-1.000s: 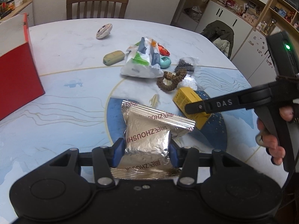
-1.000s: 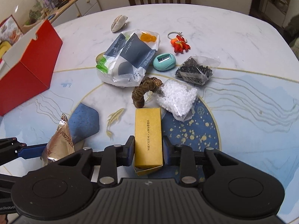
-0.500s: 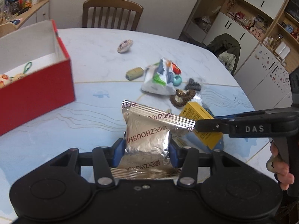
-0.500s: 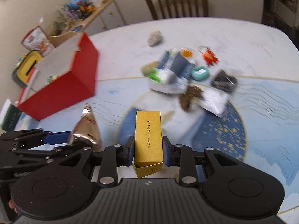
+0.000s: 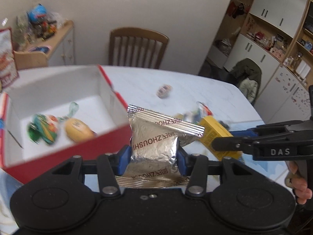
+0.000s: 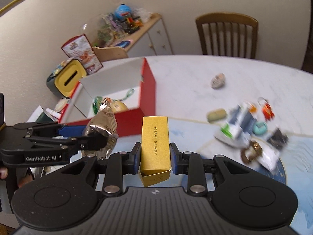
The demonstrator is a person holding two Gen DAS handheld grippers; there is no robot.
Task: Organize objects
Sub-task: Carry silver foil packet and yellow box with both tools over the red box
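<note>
Surface [image 6: 195,74]: white marble-look top with a blue patterned area, wooden chair [image 5: 137,47] at its far side. Red box [image 5: 64,152], open top, white inside, sits on the left part of the surface; inside it lie a green-and-orange packet [image 5: 42,130] and a yellowish oval item [image 5: 77,131], both blurred. Loose clutter is grouped on the right of the surface in your right wrist view: a white pouch with grey and green print [image 6: 234,129], a teal round item [image 6: 259,127], an orange keychain figure [image 6: 267,110], an olive oval piece [image 6: 216,115], and a striped shell-like object [image 6: 218,80] lying apart, farther back. All motion-blurred, details unclear.

Your left gripper [image 5: 153,156] has its fingers closed on the foil packet [image 5: 156,145], pinching its lower half from both sides; packet is upright, off the surface, just beside the near right corner of the red box. Your right gripper [image 6: 155,158] has its fingers clamped on the yellow carton [image 6: 155,146], long axis pointing away from you, also lifted clear of the surface, near the red box's front wall. The two grippers are side by side, close together.
</note>
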